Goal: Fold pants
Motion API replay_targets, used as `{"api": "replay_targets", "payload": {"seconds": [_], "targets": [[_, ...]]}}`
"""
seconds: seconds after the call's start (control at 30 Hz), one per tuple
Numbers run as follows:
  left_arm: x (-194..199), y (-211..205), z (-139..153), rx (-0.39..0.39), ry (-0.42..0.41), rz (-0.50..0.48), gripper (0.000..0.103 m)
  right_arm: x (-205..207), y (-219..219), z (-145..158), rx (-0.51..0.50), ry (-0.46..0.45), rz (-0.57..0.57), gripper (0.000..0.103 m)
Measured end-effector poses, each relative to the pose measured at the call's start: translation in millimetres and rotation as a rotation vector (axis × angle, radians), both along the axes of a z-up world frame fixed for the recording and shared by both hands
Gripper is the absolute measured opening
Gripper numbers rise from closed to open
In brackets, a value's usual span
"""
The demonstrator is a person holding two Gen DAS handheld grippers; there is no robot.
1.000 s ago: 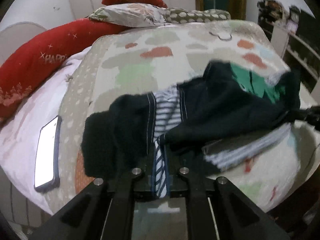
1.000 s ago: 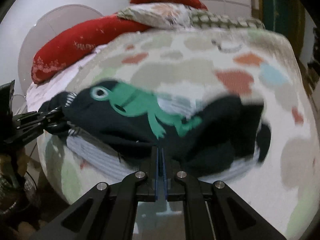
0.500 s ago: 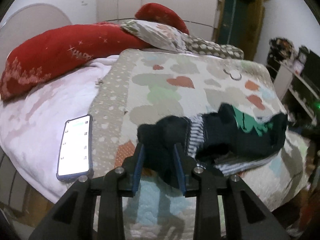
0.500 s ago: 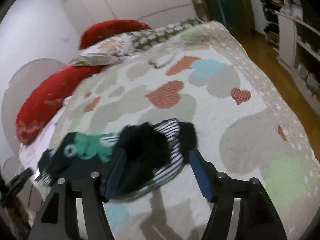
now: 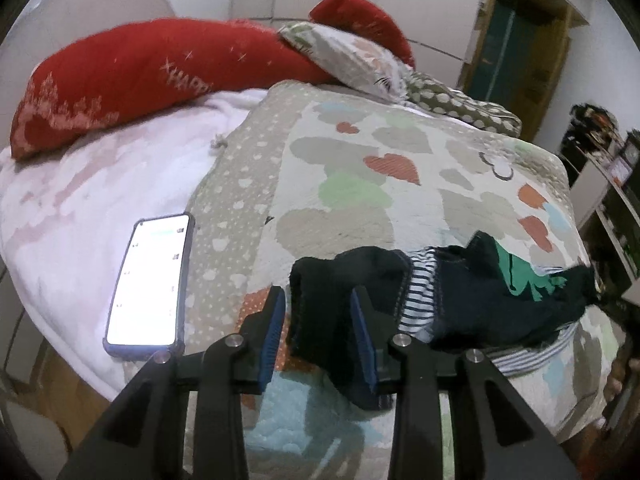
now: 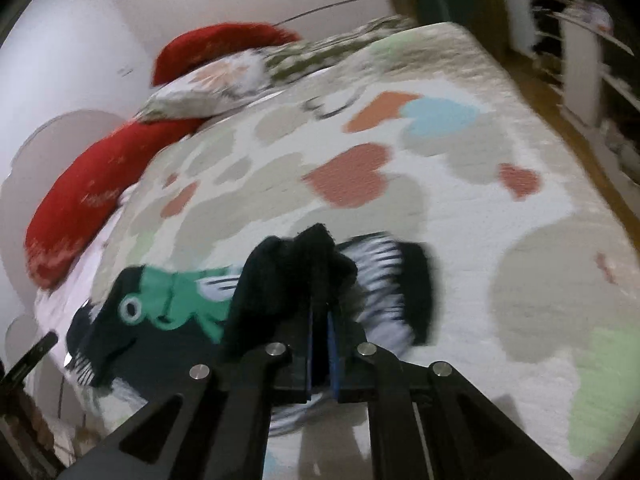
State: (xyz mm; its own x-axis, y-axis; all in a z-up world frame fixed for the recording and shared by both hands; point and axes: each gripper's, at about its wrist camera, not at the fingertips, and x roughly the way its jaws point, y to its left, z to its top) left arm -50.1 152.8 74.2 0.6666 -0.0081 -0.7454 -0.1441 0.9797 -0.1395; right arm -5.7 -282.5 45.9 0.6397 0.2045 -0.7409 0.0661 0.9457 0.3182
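Pants (image 5: 472,304), dark with a striped lining and a green frog print, lie bunched on the heart-patterned quilt (image 5: 340,184) of the bed, at the quilt's near edge. The left gripper (image 5: 318,336) has its fingers (image 5: 274,332) partly spread; they have just been opening, and a dark fold of the pants stands between them, apparently no longer clamped. The right gripper (image 6: 319,344) has its fingers pressed nearly together, having just closed, and pinches a dark hem of the pants (image 6: 288,280) at the end opposite the frog print (image 6: 168,300). This arrangement suggests a regrasp: one end is released on the quilt while the other is secured so the cloth can be drawn out flat before a fold is made. The pants are still crumpled, with lining exposed, so folding proper has not begun. A phone (image 5: 150,280) with its screen lit lies on the pink blanket (image 5: 80,208) beside the quilt, apart from the pants and to their left in the left wrist view. A red pillow (image 5: 132,80) rests at the far end of the quilt.
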Motion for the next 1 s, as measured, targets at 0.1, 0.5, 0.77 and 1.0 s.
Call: {"api": "replay_targets", "payload": {"seconds": [0.1, 0.5, 0.77, 1.0], "targets": [[7, 1, -3, -0.013, 0.007, 0.016, 0.033, -4, -23, -2, -0.044, 0.026, -0.102, 0.004], [45, -10, -52, 0.06, 0.086, 0.065, 0.054, -11, -53, 0, 0.125, -0.029, -0.14, 0.076], [44, -6, -58, 0.043, 0.079, 0.072, 0.06, 31, -9, -35, 0.149, 0.069, -0.036, 0.02], [48, -25, -50, 0.117, 0.069, 0.072, 0.056, 20, -29, -2, 0.129, 0.009, -0.096, 0.014]]}}
